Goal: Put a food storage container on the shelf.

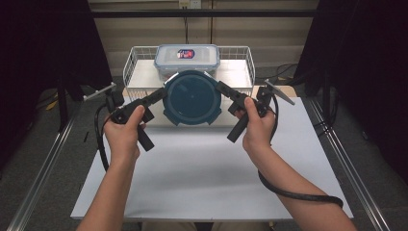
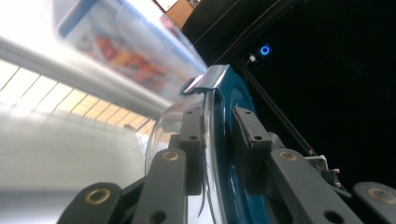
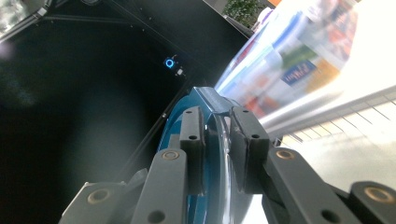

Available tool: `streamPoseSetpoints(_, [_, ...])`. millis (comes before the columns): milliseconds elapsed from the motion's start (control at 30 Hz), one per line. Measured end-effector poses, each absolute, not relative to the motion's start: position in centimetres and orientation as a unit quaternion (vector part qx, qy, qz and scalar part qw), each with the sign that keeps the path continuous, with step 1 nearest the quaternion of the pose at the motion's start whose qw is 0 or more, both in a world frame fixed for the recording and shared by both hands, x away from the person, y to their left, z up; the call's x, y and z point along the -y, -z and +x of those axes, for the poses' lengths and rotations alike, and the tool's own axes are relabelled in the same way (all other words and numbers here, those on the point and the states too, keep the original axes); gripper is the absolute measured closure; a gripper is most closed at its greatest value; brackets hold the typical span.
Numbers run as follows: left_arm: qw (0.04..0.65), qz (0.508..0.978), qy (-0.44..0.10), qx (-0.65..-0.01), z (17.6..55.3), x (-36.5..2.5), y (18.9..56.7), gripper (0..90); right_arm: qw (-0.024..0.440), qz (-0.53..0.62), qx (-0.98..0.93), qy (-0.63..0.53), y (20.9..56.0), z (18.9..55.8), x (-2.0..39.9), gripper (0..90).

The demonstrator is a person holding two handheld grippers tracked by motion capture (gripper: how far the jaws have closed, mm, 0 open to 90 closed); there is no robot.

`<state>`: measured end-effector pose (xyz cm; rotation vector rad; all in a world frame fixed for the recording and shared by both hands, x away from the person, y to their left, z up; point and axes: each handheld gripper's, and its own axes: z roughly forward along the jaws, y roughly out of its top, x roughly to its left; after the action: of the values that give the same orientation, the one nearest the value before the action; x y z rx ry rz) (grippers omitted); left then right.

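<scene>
Beyond my grippers stands a wire basket point(image 1: 240, 53) holding a clear box point(image 1: 186, 57). Between them, above the table point(image 1: 202, 163), hangs the blue container point(image 1: 192, 97): my left gripper point(image 1: 161, 94) clamps its left rim, my right gripper point(image 1: 222, 90) its right.

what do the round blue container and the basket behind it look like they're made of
Round teal-lidded container: seemingly plastic, an opaque, slightly glossy lid over a clear bowl whose see-through wall shows in the left gripper view. White wire basket: thin rods in a grid, likely coated metal.
</scene>
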<state>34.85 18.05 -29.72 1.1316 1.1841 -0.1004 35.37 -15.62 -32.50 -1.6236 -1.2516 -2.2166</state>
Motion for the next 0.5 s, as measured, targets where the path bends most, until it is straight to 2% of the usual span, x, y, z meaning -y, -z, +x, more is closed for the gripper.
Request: streamPoseSetpoints(500, [0.704, 0.485, 0.040, -0.517, 38.4, -18.5, 25.8, 75.4, 0.057, -0.522, 0.397, 0.752, 28.2, 39.3, 14.8, 76.2])
